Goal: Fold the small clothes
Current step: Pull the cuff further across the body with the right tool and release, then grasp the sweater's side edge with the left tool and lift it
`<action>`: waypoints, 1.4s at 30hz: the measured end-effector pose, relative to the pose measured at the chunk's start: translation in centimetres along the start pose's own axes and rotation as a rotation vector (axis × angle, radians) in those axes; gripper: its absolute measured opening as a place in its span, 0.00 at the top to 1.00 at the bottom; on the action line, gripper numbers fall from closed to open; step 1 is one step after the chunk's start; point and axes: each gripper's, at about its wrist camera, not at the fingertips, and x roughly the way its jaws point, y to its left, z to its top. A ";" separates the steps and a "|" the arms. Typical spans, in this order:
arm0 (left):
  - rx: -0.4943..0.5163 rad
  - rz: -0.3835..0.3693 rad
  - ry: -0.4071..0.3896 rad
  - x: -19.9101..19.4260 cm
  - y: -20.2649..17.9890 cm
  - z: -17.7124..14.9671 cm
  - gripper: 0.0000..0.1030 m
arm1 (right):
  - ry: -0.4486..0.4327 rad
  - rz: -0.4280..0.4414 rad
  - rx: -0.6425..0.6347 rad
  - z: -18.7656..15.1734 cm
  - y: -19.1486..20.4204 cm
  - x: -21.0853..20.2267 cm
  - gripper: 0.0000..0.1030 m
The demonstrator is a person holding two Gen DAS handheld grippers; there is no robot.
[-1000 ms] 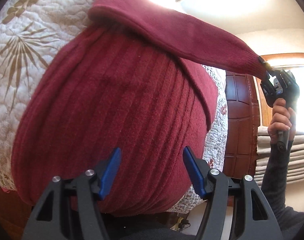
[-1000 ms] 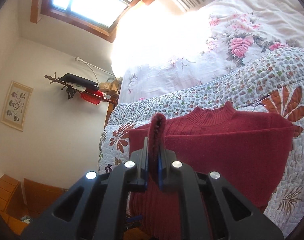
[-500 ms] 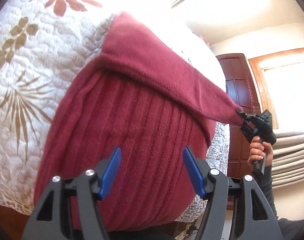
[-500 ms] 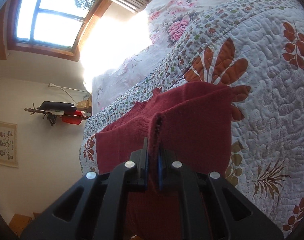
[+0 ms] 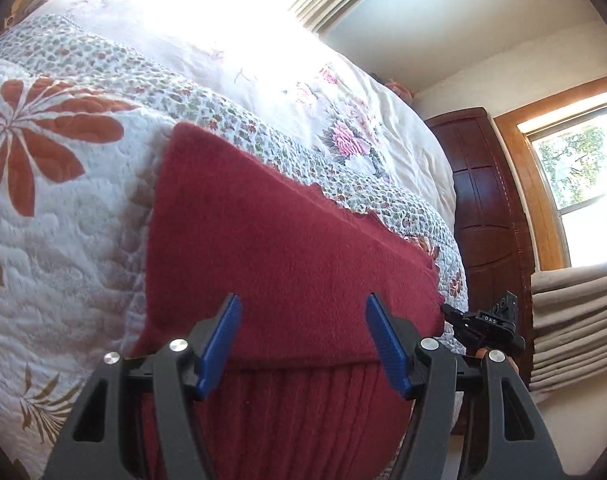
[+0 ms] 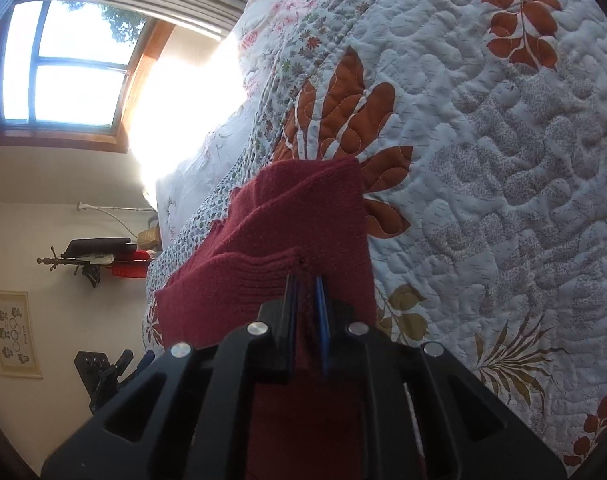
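Observation:
A dark red knit sweater [image 5: 287, 248] lies on the quilted bed, one sleeve laid flat across its ribbed body. My left gripper [image 5: 303, 340] stands open just above the folded sleeve's near edge, with nothing between its blue pads [image 5: 223, 340]. In the left wrist view my right gripper [image 5: 483, 324] sits at the sleeve's cuff end on the sweater's right side. The right wrist view shows the right gripper [image 6: 305, 300] shut on the red sleeve [image 6: 263, 276], low over the sweater [image 6: 311, 208]. The left gripper [image 6: 103, 368] shows dark at the lower left.
The white quilt [image 5: 63, 208] with orange leaf prints spreads left of the sweater; a floral sheet [image 5: 343, 136] lies beyond. A dark wooden wardrobe [image 5: 487, 208] and folded beige fabric [image 5: 575, 320] stand right. A coat rack [image 6: 91, 260] and window [image 6: 71, 68] are on the far wall.
The right gripper has carried the lifted sleeve down and across, so it now lies flat on the sweater's body. The left gripper stayed open and tilted up toward the bed's far side.

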 end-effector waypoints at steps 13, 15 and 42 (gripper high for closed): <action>-0.194 -0.075 0.082 4.9 6.8 3.0 0.31 | 0.035 -0.121 -0.042 -0.2 0.2 2.7 0.73; -0.218 -0.080 0.079 4.5 6.9 3.1 0.31 | -0.014 -0.159 -0.096 -0.4 1.4 1.3 0.74; 0.001 -0.053 0.283 -7.7 14.5 -16.8 0.24 | -0.038 -0.150 0.057 -19.7 -4.8 -5.1 0.55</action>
